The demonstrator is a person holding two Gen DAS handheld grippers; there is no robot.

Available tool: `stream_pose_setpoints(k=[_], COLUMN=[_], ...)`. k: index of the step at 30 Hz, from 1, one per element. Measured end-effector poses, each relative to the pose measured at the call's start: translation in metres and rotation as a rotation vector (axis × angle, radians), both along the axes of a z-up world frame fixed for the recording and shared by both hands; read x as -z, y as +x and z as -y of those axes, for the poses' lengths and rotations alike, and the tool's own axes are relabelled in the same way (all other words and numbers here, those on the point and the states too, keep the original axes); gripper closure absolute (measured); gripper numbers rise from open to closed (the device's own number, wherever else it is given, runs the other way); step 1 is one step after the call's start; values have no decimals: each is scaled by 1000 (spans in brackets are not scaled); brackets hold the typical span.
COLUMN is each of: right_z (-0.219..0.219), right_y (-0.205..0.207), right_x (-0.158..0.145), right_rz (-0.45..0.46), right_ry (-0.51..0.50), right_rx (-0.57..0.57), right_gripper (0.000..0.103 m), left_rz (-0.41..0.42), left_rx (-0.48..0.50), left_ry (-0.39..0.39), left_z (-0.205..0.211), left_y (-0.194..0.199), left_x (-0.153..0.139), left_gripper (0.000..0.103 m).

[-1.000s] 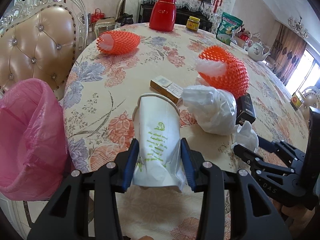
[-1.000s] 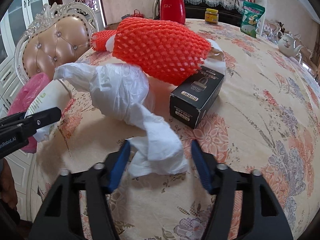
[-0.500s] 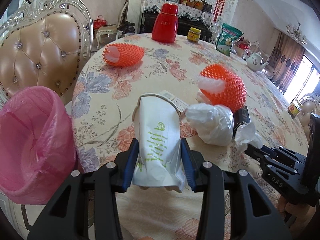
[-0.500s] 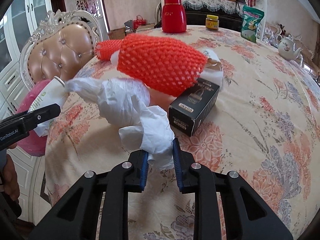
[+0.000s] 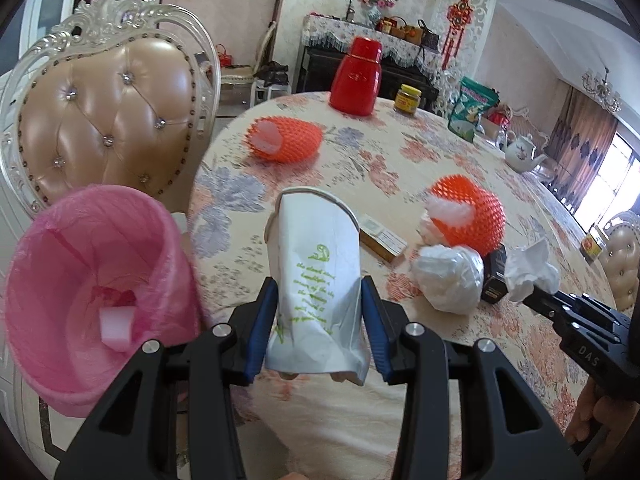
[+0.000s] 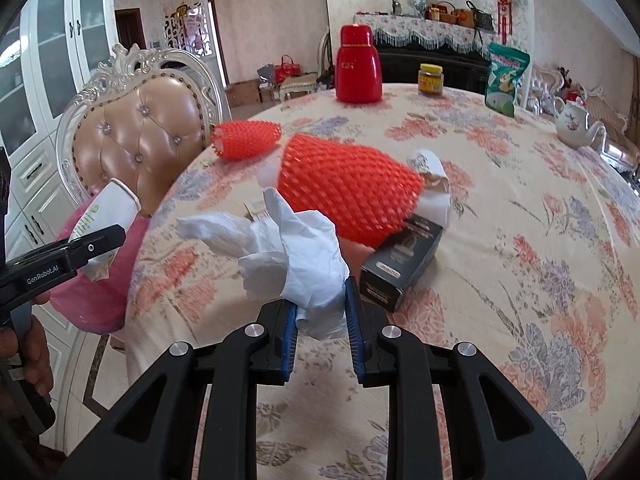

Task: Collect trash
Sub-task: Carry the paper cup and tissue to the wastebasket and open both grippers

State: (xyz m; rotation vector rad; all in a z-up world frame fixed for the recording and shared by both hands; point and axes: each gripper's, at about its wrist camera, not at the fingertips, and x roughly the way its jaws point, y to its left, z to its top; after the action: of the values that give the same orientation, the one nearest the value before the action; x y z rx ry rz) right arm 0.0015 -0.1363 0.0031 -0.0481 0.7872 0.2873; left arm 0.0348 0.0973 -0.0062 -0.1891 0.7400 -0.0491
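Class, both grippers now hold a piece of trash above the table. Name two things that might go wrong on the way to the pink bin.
1. The right gripper pinches only the end of the crumpled tissue; the loose part might tear or slip free.
2. The left gripper holds the squashed paper cup near its base; it may tip and miss the pink bin.

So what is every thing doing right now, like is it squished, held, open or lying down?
Paper cup: squashed, held in left hand-held gripper.
White tissue: crumpled, pinched in right hand-held gripper.
Pink-lined trash bin: open, some trash inside.
Orange foam nets: lying on the table.
Black box: lying flat, closed.
Red flask: upright, capped.
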Motion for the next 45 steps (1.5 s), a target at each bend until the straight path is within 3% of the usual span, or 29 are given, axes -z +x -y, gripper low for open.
stream_pose_setpoints(k=[28, 37, 45], right_z=[-149, -210, -259], right_y=[6, 19, 29], right_x=[-36, -31, -21], right_rz=[73, 51, 18], right_ry=[44, 50, 46], right_rx=[-277, -364, -435], right_gripper=[81, 81, 81], left_rz=[112, 127, 115], left_rx=[-195, -207, -203], left_ry=[76, 115, 103], left_z=[-141, -171, -199], left_y=[-53, -52, -44], left_x=[-43, -47, -43], left_gripper=[61, 61, 61])
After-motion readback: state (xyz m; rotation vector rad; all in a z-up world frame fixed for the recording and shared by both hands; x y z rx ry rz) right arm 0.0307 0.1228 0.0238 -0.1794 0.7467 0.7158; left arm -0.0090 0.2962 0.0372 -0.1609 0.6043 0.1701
